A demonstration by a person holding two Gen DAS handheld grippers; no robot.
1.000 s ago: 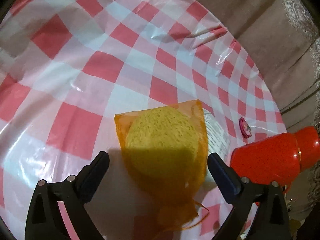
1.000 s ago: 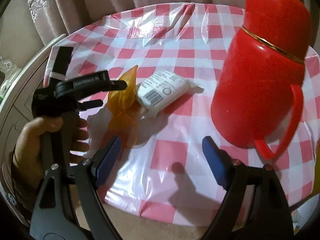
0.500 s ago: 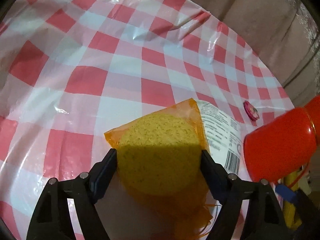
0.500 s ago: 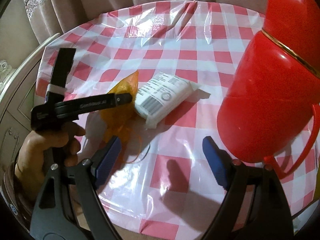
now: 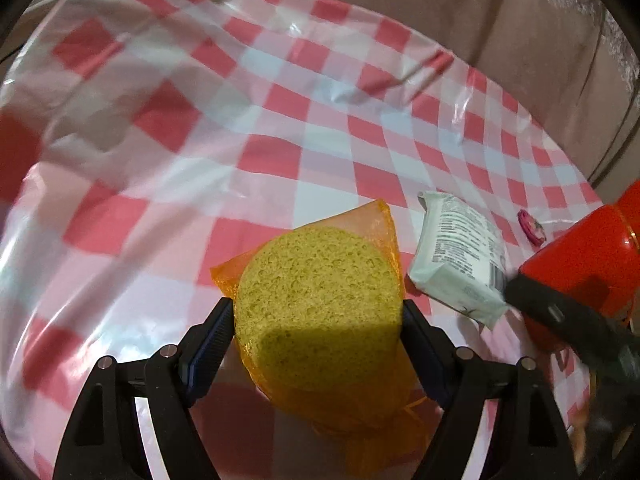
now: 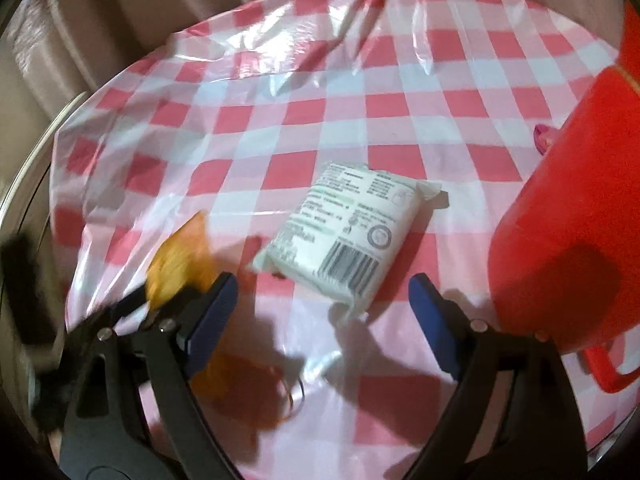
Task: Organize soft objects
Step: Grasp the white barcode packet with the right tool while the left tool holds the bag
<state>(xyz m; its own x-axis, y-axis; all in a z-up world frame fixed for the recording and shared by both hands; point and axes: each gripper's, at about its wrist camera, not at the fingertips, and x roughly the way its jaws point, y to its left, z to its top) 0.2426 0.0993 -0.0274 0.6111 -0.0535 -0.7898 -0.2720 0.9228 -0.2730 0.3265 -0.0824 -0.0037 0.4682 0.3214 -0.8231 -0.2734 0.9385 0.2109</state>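
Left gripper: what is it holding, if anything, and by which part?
The left gripper is shut on the bagged yellow sponge, pinching its two opposite sides.

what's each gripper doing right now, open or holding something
Left gripper: closed on the bagged yellow sponge, fingers pressing both sides.
Right gripper: open, holding nothing, fingers spread near the white packet.

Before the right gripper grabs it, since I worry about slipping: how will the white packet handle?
The packet looks soft and puffy, so it probably squashes between the jaws. Its glossy wrapper may slide on the plastic tablecloth. Lying flat, it seems unlikely to roll.
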